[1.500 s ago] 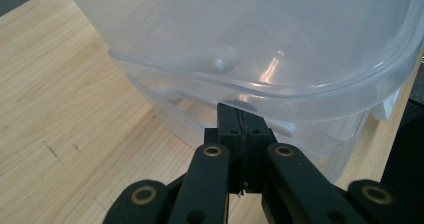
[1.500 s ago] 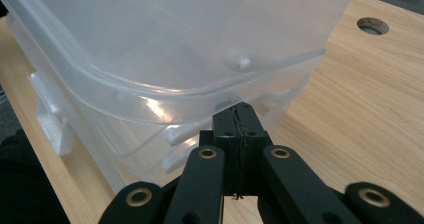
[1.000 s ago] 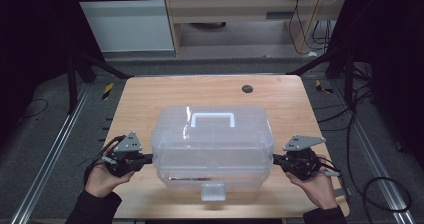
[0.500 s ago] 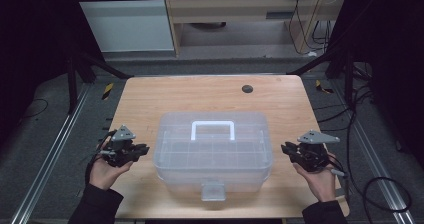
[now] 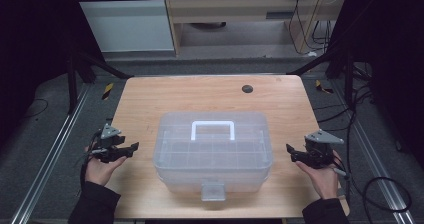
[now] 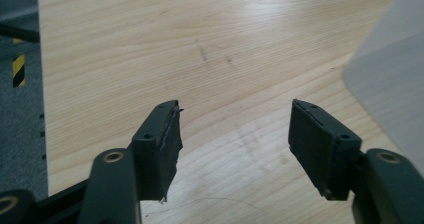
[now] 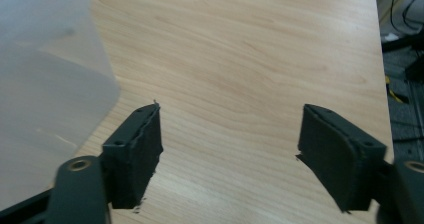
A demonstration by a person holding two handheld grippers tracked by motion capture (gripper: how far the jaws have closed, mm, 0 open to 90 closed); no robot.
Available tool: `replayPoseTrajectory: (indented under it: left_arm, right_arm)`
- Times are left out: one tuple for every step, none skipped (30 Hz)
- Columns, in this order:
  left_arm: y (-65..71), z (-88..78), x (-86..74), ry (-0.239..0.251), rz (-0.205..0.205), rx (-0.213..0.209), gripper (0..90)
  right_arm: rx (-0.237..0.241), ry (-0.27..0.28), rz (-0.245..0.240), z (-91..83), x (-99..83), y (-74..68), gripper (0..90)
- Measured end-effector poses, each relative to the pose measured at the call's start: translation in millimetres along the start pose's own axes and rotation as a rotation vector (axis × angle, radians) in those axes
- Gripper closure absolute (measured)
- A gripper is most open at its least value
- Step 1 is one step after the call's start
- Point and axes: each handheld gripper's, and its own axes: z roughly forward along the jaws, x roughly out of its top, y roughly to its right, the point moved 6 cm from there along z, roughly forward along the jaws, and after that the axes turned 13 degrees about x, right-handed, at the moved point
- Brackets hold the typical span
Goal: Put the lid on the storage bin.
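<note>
A translucent plastic box [image 5: 214, 151] with a white handle [image 5: 213, 129] and a front latch sits on the wooden table [image 5: 150, 96]. My left gripper [image 5: 131, 148] is off the box's left side, apart from it. Its jaws have just been opening and stand wide with nothing between them. In the left gripper view the left gripper [image 6: 235, 119] hovers over bare wood, with the box [image 6: 390, 69] at the right edge. My right gripper [image 5: 291, 151] is off the box's right side, its jaws also just opened and empty. In the right gripper view the right gripper [image 7: 230, 129] has the box [image 7: 45, 84] at the left.
A small black round disc [image 5: 247, 88] lies near the table's far edge. Metal rails and grey floor flank the table, with yellow-black tape [image 5: 107, 90] at the left and cables [image 5: 385, 194] at the right. Bare wood lies behind the box.
A second ago both grippers were against the box's sides with the box raised. The box now rests on the table, and both grippers have drawn outward and down, jaws opened.
</note>
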Motion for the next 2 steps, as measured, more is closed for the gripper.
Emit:
replayPoseTrajectory:
  left_arm:
    - [-5.2,2.0,-2.6,-0.006,-0.007,0.013,33.4]
    - [-5.2,2.0,-2.6,-0.006,-0.007,0.013,32.8]
  right_arm:
    - [-0.012,-0.008,0.011,0.7,-3.7,5.3,21.4]
    - [-0.012,-0.008,0.011,0.7,-3.7,5.3,21.4]
